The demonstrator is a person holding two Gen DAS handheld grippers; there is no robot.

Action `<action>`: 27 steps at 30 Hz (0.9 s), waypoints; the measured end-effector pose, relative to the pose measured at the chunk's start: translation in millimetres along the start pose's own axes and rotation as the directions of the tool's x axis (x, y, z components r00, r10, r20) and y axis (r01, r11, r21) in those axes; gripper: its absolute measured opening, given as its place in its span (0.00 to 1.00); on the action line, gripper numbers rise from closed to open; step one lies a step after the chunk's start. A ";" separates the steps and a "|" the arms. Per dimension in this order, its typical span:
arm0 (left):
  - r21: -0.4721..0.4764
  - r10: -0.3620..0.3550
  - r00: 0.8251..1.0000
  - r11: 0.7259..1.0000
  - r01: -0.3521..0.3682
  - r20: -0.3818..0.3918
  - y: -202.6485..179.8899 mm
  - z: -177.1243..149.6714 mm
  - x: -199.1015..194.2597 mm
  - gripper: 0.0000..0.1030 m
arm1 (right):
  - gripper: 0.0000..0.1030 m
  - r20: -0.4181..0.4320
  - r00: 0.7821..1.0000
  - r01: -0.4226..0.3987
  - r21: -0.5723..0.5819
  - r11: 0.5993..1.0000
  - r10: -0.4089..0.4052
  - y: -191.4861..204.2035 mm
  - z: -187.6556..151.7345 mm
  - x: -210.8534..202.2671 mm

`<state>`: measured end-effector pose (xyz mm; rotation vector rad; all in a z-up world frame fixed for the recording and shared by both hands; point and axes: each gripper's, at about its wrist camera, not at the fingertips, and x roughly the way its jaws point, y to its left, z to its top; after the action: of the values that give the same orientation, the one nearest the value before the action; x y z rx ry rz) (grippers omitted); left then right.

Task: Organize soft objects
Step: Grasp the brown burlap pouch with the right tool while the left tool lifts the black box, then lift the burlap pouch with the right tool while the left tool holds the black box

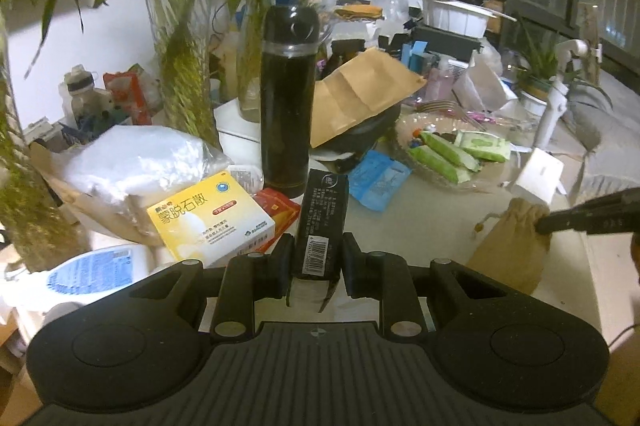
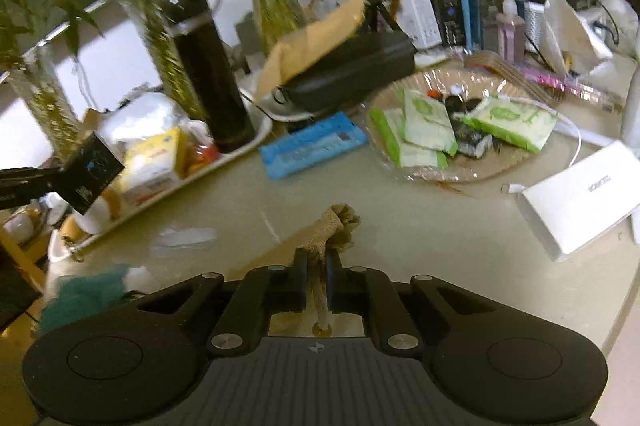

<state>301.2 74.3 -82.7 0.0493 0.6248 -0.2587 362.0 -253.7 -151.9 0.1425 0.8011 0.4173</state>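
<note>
My left gripper (image 1: 316,246) is shut on a black packet with a barcode (image 1: 322,222) and holds it above the tray of boxes; it also shows at the left of the right wrist view (image 2: 90,172). My right gripper (image 2: 316,262) is shut on the gathered neck of a tan burlap drawstring pouch (image 2: 338,226), held above the table. The pouch also shows at the right of the left wrist view (image 1: 512,246). A glass dish (image 2: 500,162) holds green tissue packs (image 2: 426,120). A blue tissue pack (image 2: 312,144) lies on the table beside it.
A white tray (image 2: 240,150) holds a black flask (image 1: 288,98), a yellow medicine box (image 1: 212,218) and plant vases. A brown envelope (image 1: 360,90) lies on a black case. A white box (image 2: 580,198) sits at right. A teal puff (image 2: 84,296) lies at left.
</note>
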 end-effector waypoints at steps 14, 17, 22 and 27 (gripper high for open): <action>0.065 -0.008 0.997 0.998 0.004 0.073 -33.6 27.9 -95.1 0.24 | 0.10 0.149 0.989 0.006 -0.079 0.997 0.006 25.1 30.0 -123.3; 0.079 -0.004 0.997 0.997 -0.002 0.073 -44.2 29.3 -113.7 0.24 | 0.10 0.181 0.983 0.000 -0.092 0.996 0.017 33.2 33.0 -147.7; 0.077 0.000 0.997 0.997 -0.006 0.072 -55.0 30.3 -141.1 0.24 | 0.11 0.222 0.974 -0.006 -0.135 0.991 0.036 50.9 34.6 -184.7; 0.084 0.012 0.998 0.996 -0.018 0.066 -66.2 31.0 -164.2 0.24 | 0.11 0.258 0.965 -0.007 -0.164 0.987 0.050 63.4 32.2 -215.8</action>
<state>174.0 43.3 40.5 0.1264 0.5479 -0.2709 232.0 -284.4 31.8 0.0563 0.5030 0.4780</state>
